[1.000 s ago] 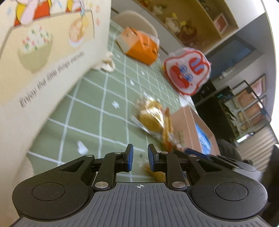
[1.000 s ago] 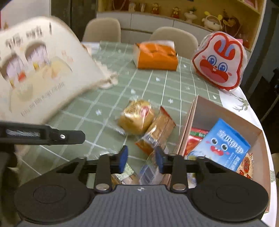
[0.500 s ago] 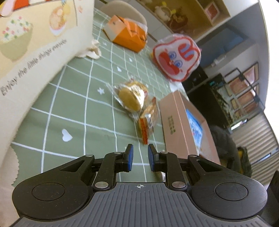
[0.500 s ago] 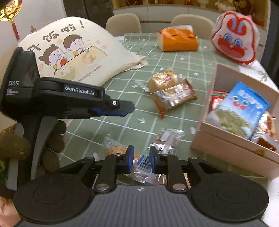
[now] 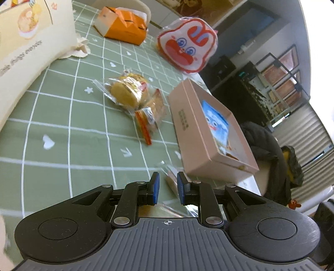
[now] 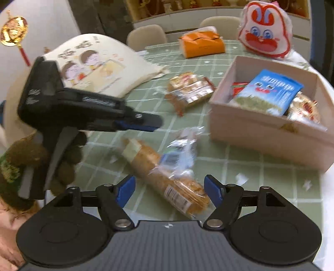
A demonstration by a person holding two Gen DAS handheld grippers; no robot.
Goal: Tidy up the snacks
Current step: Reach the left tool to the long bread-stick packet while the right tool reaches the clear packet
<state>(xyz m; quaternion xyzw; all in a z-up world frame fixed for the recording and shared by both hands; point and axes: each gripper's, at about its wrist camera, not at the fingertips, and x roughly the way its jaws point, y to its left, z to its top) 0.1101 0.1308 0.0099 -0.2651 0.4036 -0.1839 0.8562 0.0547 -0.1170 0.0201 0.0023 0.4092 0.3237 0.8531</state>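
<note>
right tool (image 6: 169, 190) swung over bread packet (image 6: 167, 173), jaws opening from near-closed

A green cloth with a white grid (image 5: 68, 116) covers the desk, dotted with small white hearts and flowers. At its far left lies a cream cloth bag (image 6: 100, 68) printed with two cartoon children and a bowl of food, its frilled edge resting on the cloth. Two pale chairs (image 6: 146, 36) stand at the far edge of the desk. Behind them runs a wooden shelf (image 6: 187, 6) holding small figurines, too blurred to name. A gold ornament with a red tassel (image 6: 13, 31) hangs on the white wall. A dark coat, perhaps draped over a chair (image 5: 269, 150), sits beside the desk.
</note>
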